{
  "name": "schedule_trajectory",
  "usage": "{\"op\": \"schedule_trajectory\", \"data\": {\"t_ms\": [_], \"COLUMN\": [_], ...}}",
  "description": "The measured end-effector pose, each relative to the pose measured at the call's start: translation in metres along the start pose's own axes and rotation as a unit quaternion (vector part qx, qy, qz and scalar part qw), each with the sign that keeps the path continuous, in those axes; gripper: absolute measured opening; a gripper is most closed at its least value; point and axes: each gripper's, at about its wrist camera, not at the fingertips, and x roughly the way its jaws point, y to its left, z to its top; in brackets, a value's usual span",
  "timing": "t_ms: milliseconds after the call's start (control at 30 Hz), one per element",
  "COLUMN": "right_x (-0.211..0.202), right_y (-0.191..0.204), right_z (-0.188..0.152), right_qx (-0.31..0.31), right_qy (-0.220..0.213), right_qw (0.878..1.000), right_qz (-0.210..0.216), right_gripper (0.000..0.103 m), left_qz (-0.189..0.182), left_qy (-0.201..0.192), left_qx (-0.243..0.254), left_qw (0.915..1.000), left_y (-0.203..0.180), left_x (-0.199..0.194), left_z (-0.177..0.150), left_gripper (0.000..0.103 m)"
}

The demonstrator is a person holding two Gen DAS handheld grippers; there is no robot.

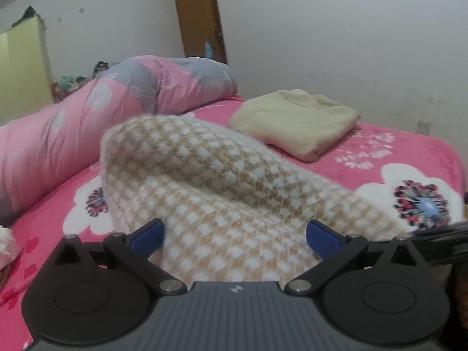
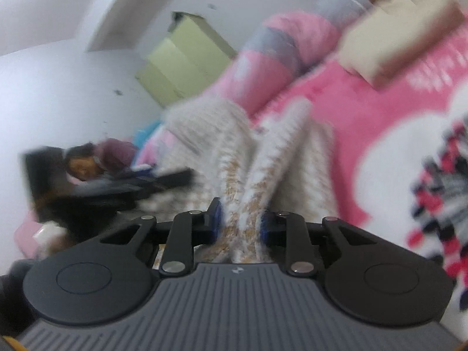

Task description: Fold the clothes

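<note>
One cream garment (image 1: 295,122) is seen folded on the bed (image 1: 389,152), while the checked knit (image 1: 204,193) is clamped bunched in the right hand-held gripper (image 2: 239,223), the left hand-held gripper (image 1: 234,234) spread apart around it.

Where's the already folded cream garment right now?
In the left wrist view, the folded cream garment lies upper right on the pink floral bedspread, beyond the checked sweater, near the rolled quilt.
</note>
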Motion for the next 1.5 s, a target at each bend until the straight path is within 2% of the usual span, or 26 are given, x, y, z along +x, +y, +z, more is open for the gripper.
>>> {"op": "schedule_trajectory", "data": {"t_ms": [67,133,233,300,400,500,533,567,633,667,767,833,933,1033,1200,1267,1333,1400,1500], "right_x": [0.001,0.003,0.003,0.002,0.002,0.001,0.001,0.001,0.0,0.0,-0.003,-0.006,-0.01,-0.014,-0.02,-0.024,-0.038,-0.048,-0.032], "right_y": [-0.01,-0.009,-0.009,-0.007,0.0,0.007,0.009,0.011,0.016,0.018,0.025,0.03,0.036,0.043,0.055,0.06,0.078,0.097,0.139], "right_z": [-0.004,-0.005,-0.008,-0.009,-0.011,-0.013,-0.014,-0.015,-0.016,-0.017,-0.015,-0.013,-0.01,-0.007,-0.002,0.0,0.008,0.021,0.039], "right_qx": [0.03,0.027,0.02,0.015,0.001,-0.014,-0.018,-0.023,-0.033,-0.038,-0.054,-0.066,-0.083,-0.101,-0.129,-0.143,-0.179,-0.211,-0.288], "right_qy": [-0.011,-0.017,-0.022,-0.024,-0.027,-0.029,-0.03,-0.031,-0.032,-0.033,-0.027,-0.022,-0.013,-0.005,0.009,0.013,-0.002,-0.029,-0.045], "right_qw": [0.999,0.999,1.0,1.0,0.999,0.998,0.998,0.998,0.996,0.996,0.994,0.993,0.991,0.988,0.982,0.979,0.969,0.961,0.944], "right_qz": [0.011,0.006,0.001,-0.007,-0.026,-0.046,-0.052,-0.059,-0.072,-0.079,-0.091,-0.098,-0.108,-0.118,-0.134,-0.142,-0.167,-0.173,-0.156], "right_gripper": [0.022,0.022,0.022,0.023,0.024,0.025,0.025,0.025,0.025,0.025,0.025,0.025,0.025,0.026,0.038,0.039,0.039,0.039,0.037], "left_qz": [-0.004,-0.002,-0.014,-0.015,-0.013,0.035,0.052,0.085,0.147,0.162,0.176,0.176,0.176,0.17,0.169,0.17,0.169,0.166,0.163], "left_qy": [-0.003,-0.015,-0.027,-0.033,-0.004,-0.021,-0.027,-0.039,-0.062,-0.063,-0.035,-0.039,-0.045,-0.045,-0.049,-0.054,-0.055,-0.056,-0.056], "left_qx": [-0.016,-0.025,-0.004,0.014,0.044,0.113,0.135,0.151,0.152,0.144,0.146,0.146,0.118,0.106,0.11,0.117,0.118,0.112,0.103], "left_qw": [0.9999,0.9996,0.9995,0.9993,0.9989,0.9928,0.989,0.9841,0.9754,0.9742,0.9728,0.9727,0.9763,0.9787,0.9782,0.9769,0.977,0.9782,0.9796], "left_y": [0.009,0.016,0.007,-0.007,-0.036,-0.068,-0.079,-0.084,-0.081,-0.072,-0.049,-0.042,-0.039,-0.035,-0.037,-0.042,-0.043,-0.041,-0.04], "left_x": [-0.023,-0.053,-0.087,-0.102,-0.094,-0.078,-0.073,-0.067,-0.061,-0.062,-0.06,-0.06,-0.058,-0.06,-0.062,-0.063,-0.063,-0.063,-0.063], "left_z": [-0.005,-0.018,-0.044,-0.063,-0.082,-0.095,-0.099,-0.101,-0.1,-0.1,-0.122,-0.14,-0.137,-0.135,-0.136,-0.14,-0.14,-0.14,-0.141], "left_gripper": [0.1,0.1,0.101,0.103,0.102,0.101,0.097,0.095,0.091,0.093,0.093,0.093,0.097,0.097,0.095,0.095,0.095,0.095,0.095]}}
